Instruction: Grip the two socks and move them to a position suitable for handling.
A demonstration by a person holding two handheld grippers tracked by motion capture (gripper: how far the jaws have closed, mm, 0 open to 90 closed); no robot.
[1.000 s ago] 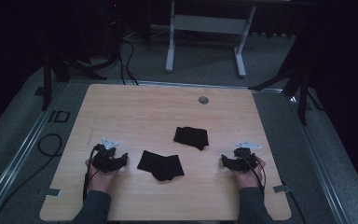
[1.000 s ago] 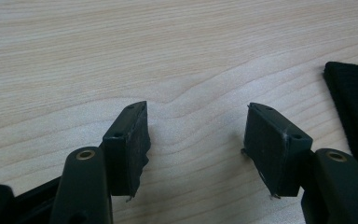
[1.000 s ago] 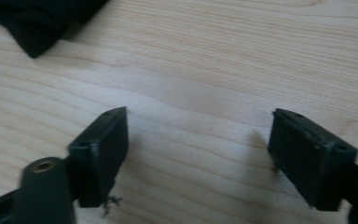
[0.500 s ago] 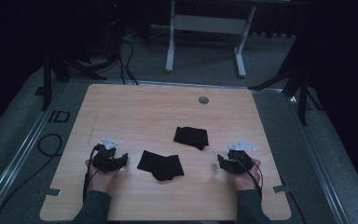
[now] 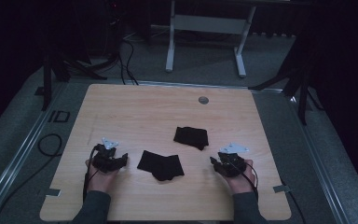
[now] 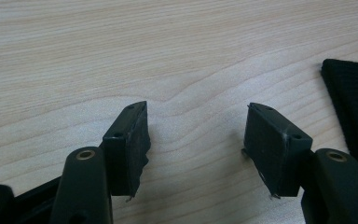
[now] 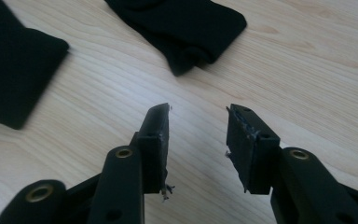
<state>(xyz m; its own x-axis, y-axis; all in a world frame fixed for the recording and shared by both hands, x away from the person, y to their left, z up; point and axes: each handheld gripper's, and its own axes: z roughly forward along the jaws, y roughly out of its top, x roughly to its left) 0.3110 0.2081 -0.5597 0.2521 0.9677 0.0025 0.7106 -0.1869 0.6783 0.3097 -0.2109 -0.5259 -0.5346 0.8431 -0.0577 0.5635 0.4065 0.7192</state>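
Two black cloths lay on the pale wooden bench [image 5: 135, 112]: the nearer cloth [image 5: 161, 164] at lower centre of the high view, the farther cloth [image 5: 191, 137] just above and right of it, the two apart. The left hand-held gripper [image 5: 122, 160] sat at lower left, just beside the nearer cloth's left edge, its jaws wide apart with only bare wood between them. The right hand-held gripper [image 5: 214, 163] was at lower right, pointing towards the cloths but clear of both; its jaws had just been closing, stood partly open, and gripped nothing. A small grey disc [image 5: 203, 100] was set into the bench near its far edge.
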